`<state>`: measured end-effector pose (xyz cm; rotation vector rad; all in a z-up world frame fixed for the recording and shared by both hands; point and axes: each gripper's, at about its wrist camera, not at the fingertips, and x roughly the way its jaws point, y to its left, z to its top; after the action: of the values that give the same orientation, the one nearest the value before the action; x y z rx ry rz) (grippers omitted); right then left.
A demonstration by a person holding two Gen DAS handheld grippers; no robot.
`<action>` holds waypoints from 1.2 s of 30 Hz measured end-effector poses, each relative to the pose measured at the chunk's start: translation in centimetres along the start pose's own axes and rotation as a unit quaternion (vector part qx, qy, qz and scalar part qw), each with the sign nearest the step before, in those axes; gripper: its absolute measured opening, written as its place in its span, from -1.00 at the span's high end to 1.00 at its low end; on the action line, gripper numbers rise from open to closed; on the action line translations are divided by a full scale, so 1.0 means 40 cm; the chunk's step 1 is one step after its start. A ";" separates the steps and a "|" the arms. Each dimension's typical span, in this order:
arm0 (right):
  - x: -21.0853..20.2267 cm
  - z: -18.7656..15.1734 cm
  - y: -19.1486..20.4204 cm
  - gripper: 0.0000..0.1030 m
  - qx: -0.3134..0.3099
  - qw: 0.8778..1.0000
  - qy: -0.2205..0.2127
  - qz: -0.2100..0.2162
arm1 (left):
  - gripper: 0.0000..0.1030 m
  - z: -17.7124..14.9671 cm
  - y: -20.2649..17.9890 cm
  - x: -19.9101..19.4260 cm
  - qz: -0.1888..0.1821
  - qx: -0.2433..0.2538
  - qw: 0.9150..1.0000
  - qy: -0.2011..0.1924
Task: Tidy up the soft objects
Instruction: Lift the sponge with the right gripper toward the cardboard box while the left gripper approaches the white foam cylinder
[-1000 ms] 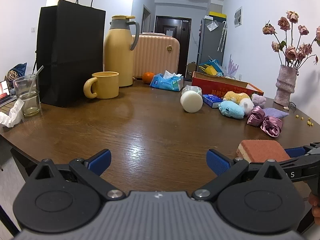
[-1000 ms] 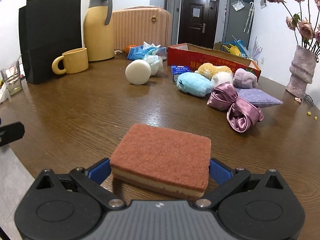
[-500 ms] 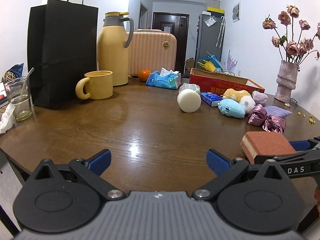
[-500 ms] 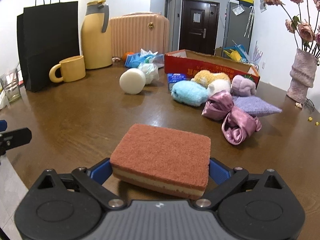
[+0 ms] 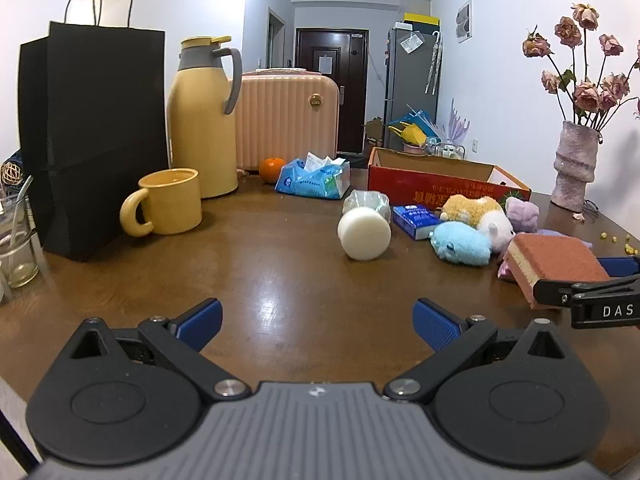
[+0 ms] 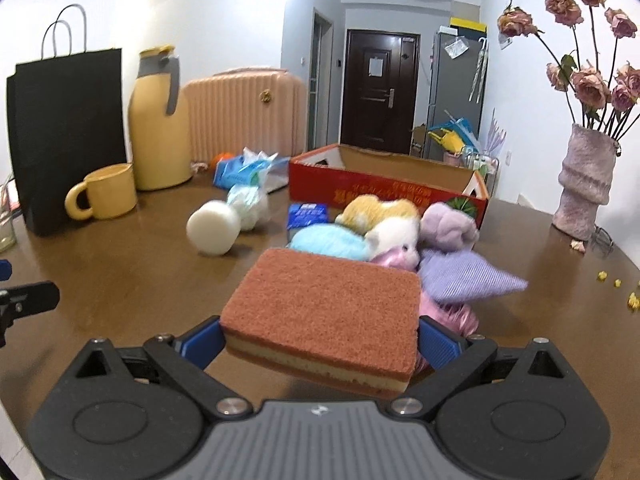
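My right gripper (image 6: pixel 320 340) is shut on a red-brown sponge (image 6: pixel 324 306) and holds it above the table, in front of the soft toys. The sponge also shows in the left wrist view (image 5: pixel 552 268). A blue plush (image 6: pixel 326 244), an orange and white plush (image 6: pixel 384 220), a purple plush (image 6: pixel 448 226), a lilac pad (image 6: pixel 468 278) and a pink satin bow (image 6: pixel 452 314) lie before the red cardboard box (image 6: pixel 384 190). A white round sponge (image 5: pixel 364 234) lies mid-table. My left gripper (image 5: pixel 318 322) is open and empty over the table's near edge.
At the back left stand a black paper bag (image 5: pixel 92 136), a yellow thermos (image 5: pixel 202 120), a yellow mug (image 5: pixel 168 202), a pink suitcase (image 5: pixel 286 116), an orange (image 5: pixel 272 169) and a blue tissue pack (image 5: pixel 314 178). A vase of dried roses (image 5: pixel 574 168) stands far right. A glass (image 5: pixel 16 248) stands left.
My right gripper has lifted the sponge and carried it forward toward the soft toys and the box. My left gripper stays open, its view shifted slightly.
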<state>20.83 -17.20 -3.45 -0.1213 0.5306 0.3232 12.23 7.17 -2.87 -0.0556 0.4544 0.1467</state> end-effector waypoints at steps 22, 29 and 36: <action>0.150 0.231 -0.129 -0.95 0.013 0.998 -0.060 -0.011 | -1.00 0.187 -0.086 0.207 0.005 0.013 1.000 0.002; 0.236 0.278 -0.155 -0.95 0.030 0.997 -0.067 -0.001 | -1.00 0.226 -0.103 0.309 0.023 -0.001 1.000 0.015; 0.301 0.297 -0.173 -0.95 0.034 0.998 -0.059 0.008 | -1.00 0.259 -0.113 0.406 0.043 -0.025 0.999 -0.001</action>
<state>38.60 -18.13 0.75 -0.0310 0.4251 0.3254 31.83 5.69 -0.63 -0.0858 0.4510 0.2421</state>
